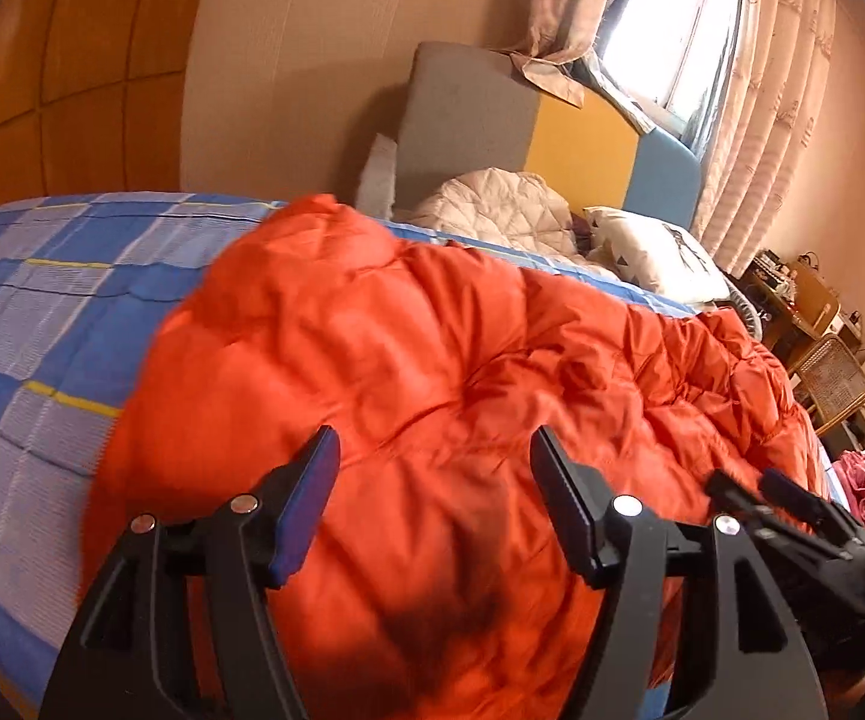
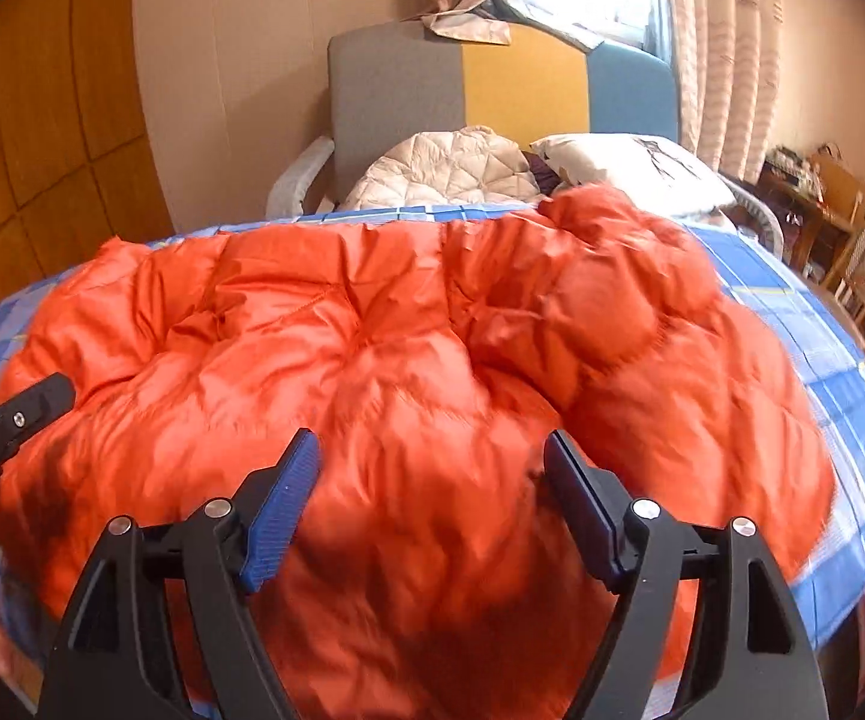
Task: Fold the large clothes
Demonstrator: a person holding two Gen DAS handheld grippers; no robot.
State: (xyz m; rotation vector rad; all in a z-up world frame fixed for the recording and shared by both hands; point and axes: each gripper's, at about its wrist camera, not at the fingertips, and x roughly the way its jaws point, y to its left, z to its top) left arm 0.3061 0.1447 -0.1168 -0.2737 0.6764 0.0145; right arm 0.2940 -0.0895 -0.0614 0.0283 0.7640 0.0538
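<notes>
From the left wrist, the left gripper (image 1: 432, 450) hangs above the near part of an orange puffy jacket (image 1: 432, 360), its fingers spread wide with nothing between them. The jacket lies spread across a bed covered by a blue checked sheet (image 1: 42, 312), a flat, roomy surface that suits folding a bulky garment. The right gripper (image 1: 756, 489) shows at the right edge of this view, low over the jacket's near right side, so the two tools seem set to work opposite ends of the same edge. A quilted cream blanket (image 1: 492, 210) and a pillow (image 1: 654, 258) sit bunched at the headboard (image 1: 552, 138), well apart from the jacket. From the right wrist, the right gripper (image 2: 432, 456) is also spread wide and empty, poised over the jacket (image 2: 372, 330), whose far right part is humped up, perhaps a sleeve or hood lying over the body. The left gripper (image 2: 12, 414) enters at the left edge, just above the fabric; its finger spacing cannot be read here. Judging by both open, empty tools, the fold is not yet under way.
</notes>
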